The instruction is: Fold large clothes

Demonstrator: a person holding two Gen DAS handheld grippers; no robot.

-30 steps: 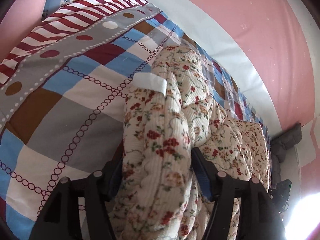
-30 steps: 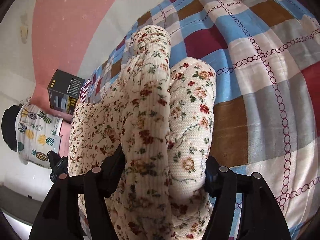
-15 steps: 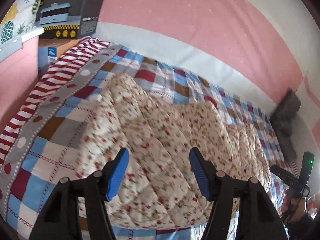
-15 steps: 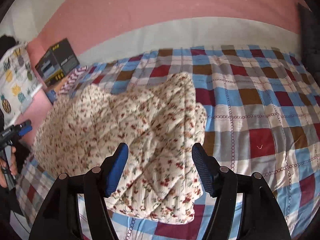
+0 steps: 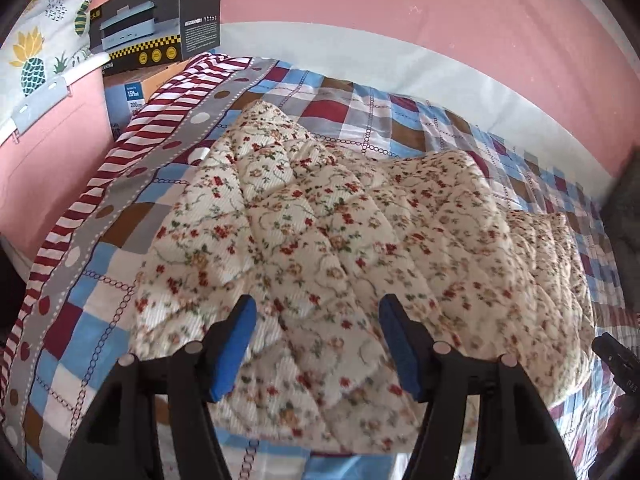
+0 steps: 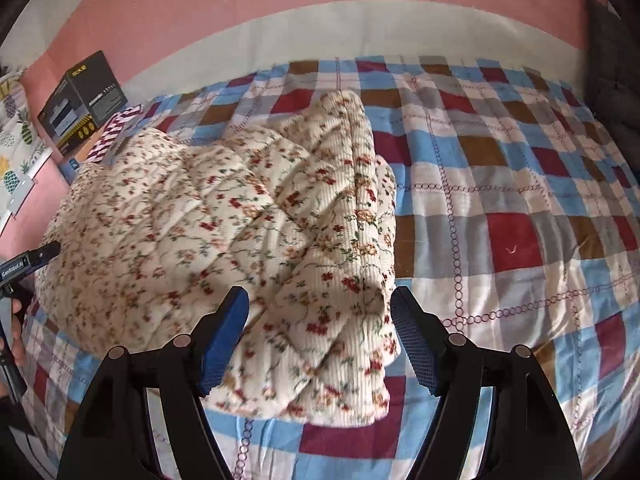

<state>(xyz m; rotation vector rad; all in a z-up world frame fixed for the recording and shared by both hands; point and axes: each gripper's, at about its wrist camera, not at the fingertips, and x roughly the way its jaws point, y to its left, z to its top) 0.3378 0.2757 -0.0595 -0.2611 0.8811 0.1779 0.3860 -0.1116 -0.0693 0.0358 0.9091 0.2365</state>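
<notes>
The bed point(image 6: 500, 208) wears a checked cover, and the floral garment point(image 5: 340, 240) lies folded on it, near the bed's front edge. Its long axis runs across the bed, from the striped end by the box point(image 5: 156, 20) toward the open checks. The left gripper point(image 5: 314, 344) hangs above it, jaws released, nothing pinched. The right gripper point(image 6: 320, 336) is over the garment's right end, jaws opening, pads clear of the cloth.

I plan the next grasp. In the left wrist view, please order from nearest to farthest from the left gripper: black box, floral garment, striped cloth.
1. Floral garment, directly under the left gripper.
2. Striped cloth, along the left.
3. Black box, top left, against the wall.
</notes>
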